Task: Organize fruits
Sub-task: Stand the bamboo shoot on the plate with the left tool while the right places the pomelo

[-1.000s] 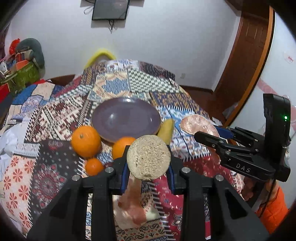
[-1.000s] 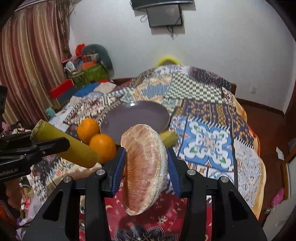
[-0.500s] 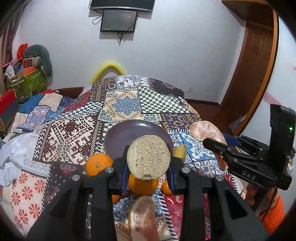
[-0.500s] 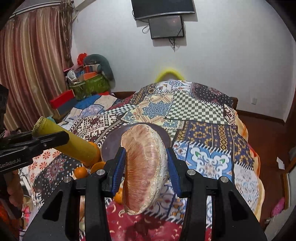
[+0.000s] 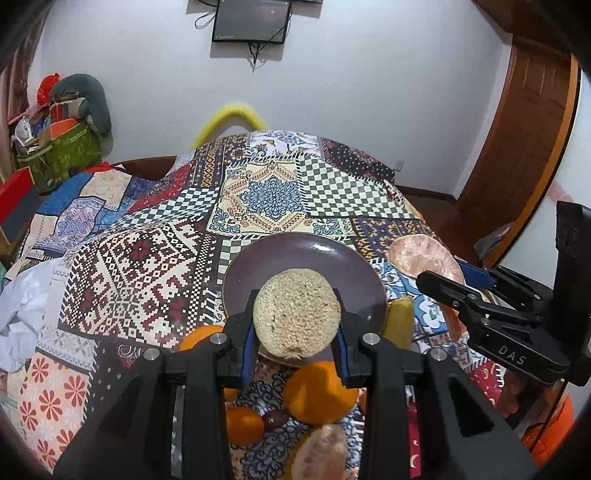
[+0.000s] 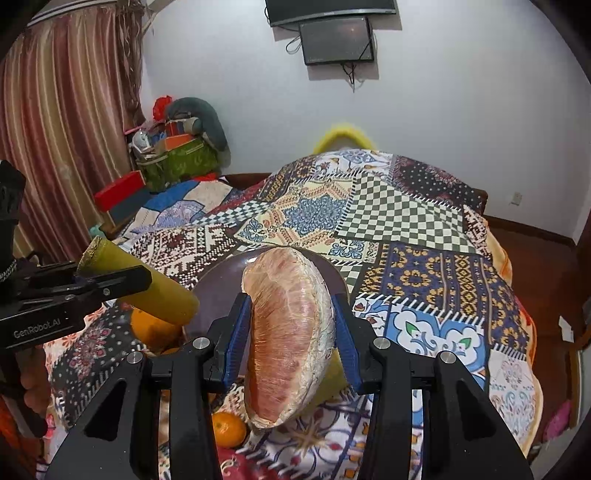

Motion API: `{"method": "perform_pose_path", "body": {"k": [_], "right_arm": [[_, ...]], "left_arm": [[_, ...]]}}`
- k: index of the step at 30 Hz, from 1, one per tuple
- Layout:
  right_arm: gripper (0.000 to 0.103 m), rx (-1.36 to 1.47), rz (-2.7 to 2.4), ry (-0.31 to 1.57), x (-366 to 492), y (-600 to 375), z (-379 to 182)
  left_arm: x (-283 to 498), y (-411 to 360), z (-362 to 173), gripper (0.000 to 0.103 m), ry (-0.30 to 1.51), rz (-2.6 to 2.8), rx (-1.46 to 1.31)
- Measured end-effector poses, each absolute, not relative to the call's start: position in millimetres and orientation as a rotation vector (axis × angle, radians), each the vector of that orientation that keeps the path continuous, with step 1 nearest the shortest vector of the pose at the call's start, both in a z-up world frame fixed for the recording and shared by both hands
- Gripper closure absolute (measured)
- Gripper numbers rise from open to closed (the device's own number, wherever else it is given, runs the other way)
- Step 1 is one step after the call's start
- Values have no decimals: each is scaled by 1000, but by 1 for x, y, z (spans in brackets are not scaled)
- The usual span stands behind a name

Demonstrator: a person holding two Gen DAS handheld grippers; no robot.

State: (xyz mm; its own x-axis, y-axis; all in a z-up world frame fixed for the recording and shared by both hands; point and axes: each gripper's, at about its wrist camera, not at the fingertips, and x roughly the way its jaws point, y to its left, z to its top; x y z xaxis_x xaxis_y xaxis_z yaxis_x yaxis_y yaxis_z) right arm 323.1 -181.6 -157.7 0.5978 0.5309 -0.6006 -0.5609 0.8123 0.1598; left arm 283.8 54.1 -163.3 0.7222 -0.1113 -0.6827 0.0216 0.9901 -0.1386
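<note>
Left wrist: patchwork quilt (image 5: 155, 258) (wall monitor (image 5: 251, 20) above).

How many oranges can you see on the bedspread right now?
3 in the left wrist view: one large orange just below the purple plate, one left of the plate behind the left gripper's finger, one small nearer the camera. The gripper may hide more.

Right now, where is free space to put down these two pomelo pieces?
The purple plate holds nothing. The quilt beyond it is bare too. Crowded: the near edge, with oranges, a banana and another pomelo piece.
</note>
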Motion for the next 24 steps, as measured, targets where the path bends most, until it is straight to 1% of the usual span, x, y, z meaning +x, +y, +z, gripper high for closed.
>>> {"method": "perform_pose_path", "body": {"k": [19, 24], "right_arm": [[63, -133, 659, 798, 379, -152, -195], [62, -158, 663, 813, 387, -147, -202]], "left_arm": [[350, 41, -205, 70, 919, -153, -112], [365, 42, -202, 70, 892, -151, -123]]}}
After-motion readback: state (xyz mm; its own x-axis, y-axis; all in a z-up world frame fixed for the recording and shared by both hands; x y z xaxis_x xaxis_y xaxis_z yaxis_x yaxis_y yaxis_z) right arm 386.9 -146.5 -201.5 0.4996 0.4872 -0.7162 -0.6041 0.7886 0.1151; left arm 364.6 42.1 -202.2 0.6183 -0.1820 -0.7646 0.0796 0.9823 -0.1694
